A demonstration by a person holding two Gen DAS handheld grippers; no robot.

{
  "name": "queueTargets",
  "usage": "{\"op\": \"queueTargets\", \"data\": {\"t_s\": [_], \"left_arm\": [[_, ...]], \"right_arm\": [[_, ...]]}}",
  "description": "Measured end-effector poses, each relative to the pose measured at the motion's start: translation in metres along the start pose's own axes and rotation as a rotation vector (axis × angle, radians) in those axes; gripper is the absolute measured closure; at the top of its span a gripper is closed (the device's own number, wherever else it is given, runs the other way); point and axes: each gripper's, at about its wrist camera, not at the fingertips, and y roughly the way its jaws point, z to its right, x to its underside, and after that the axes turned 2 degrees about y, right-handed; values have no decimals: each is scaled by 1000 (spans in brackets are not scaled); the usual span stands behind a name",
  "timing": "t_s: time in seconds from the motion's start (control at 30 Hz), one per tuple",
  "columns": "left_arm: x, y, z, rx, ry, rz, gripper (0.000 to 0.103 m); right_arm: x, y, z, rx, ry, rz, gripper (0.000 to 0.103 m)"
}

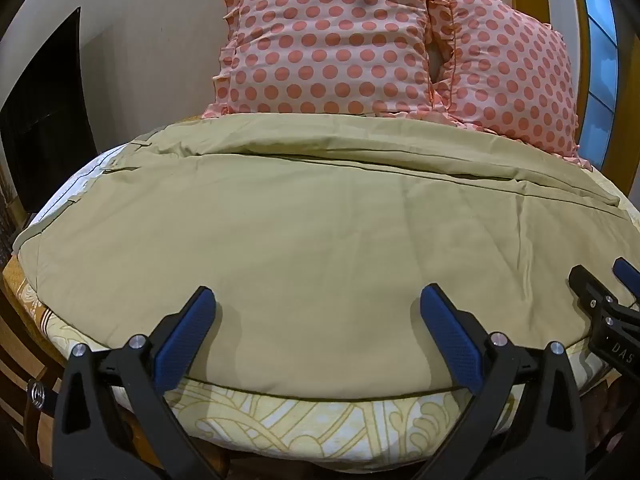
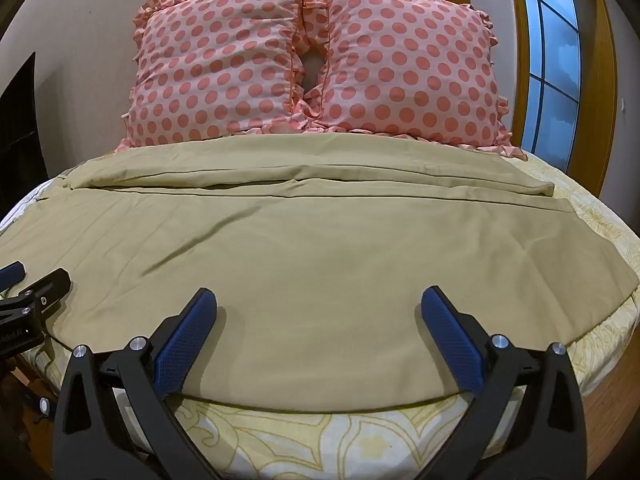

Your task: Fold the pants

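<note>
Khaki pants (image 1: 312, 232) lie spread flat across the bed, waistband at the left, legs running right, one leg lying behind the other. They also show in the right wrist view (image 2: 320, 248). My left gripper (image 1: 318, 300) is open, empty, hovering over the pants' near edge on the left part. My right gripper (image 2: 320, 300) is open, empty, over the near edge further right. The right gripper shows at the right edge of the left wrist view (image 1: 604, 280); the left gripper shows at the left edge of the right wrist view (image 2: 28, 280).
Two pink polka-dot pillows (image 2: 316, 68) stand at the head of the bed behind the pants. The bedsheet (image 2: 320, 440) is cream with a yellow pattern and shows along the near edge. A window (image 2: 552, 60) is at the right, a dark doorway (image 1: 44, 112) at the left.
</note>
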Motion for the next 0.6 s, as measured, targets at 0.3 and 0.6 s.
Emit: {"op": "queueTargets", "data": {"t_s": [0.3,0.6], "left_arm": [[0,0,0,0,0,1,2],[0,0,0,-1,0,6,2]], "right_arm": [[0,0,0,0,0,-3,1],[0,0,0,0,0,-2,1]]}}
